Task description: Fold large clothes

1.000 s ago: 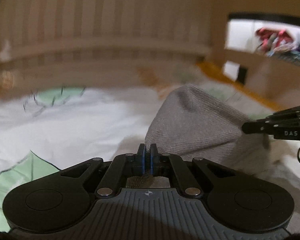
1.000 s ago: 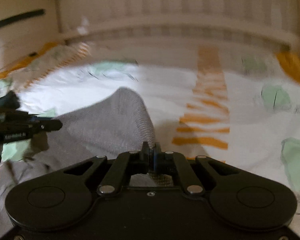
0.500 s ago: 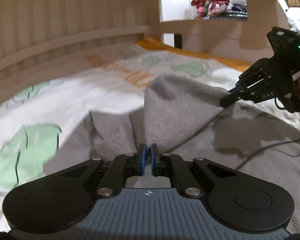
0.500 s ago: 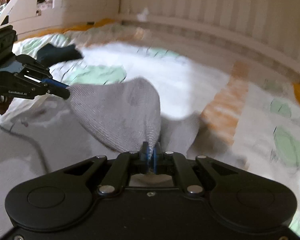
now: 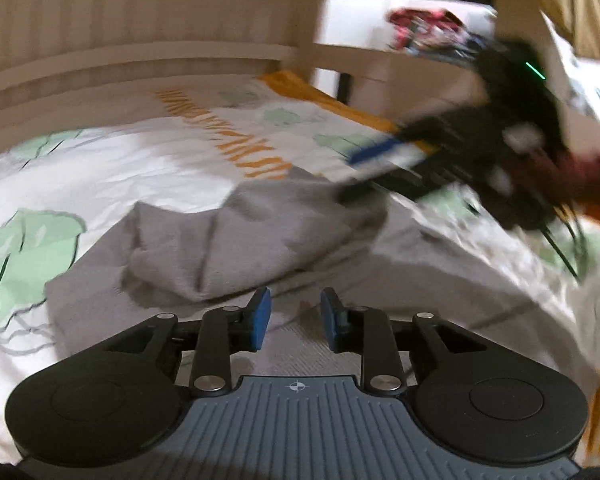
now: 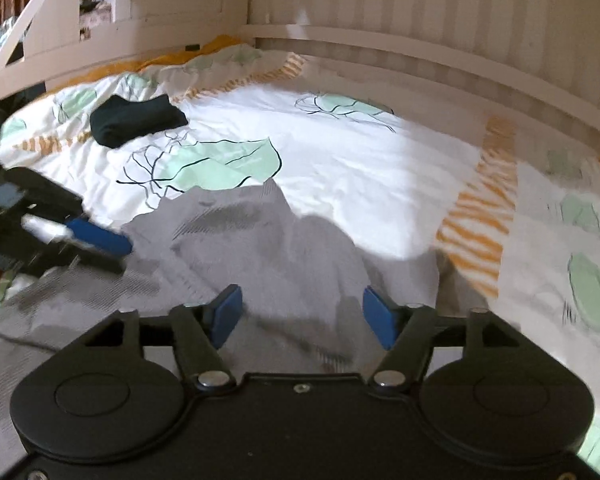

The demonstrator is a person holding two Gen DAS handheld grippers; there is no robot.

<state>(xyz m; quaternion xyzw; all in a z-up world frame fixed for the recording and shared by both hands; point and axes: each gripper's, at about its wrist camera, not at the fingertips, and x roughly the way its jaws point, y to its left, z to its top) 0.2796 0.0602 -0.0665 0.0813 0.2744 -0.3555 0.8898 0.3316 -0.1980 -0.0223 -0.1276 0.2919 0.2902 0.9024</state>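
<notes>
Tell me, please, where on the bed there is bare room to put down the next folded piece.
Free: the white sheet between the grey garment, the dark folded cloth and the bed rail. Crowded: the near side, where the grey garment lies under the open left gripper and right gripper.

Your left gripper [image 5: 295,317] sits low with its blue-padded jaws parted by a modest gap, nothing between them. Your right gripper [image 6: 302,315] is spread much wider, its blue pads angled outward, and it too grips nothing. From the left wrist camera, your right gripper appears as a motion-blurred dark shape up on the right, tips pointing down-left. From the right wrist camera, your left gripper shows blurred at the left edge, fingers pointing right.
</notes>
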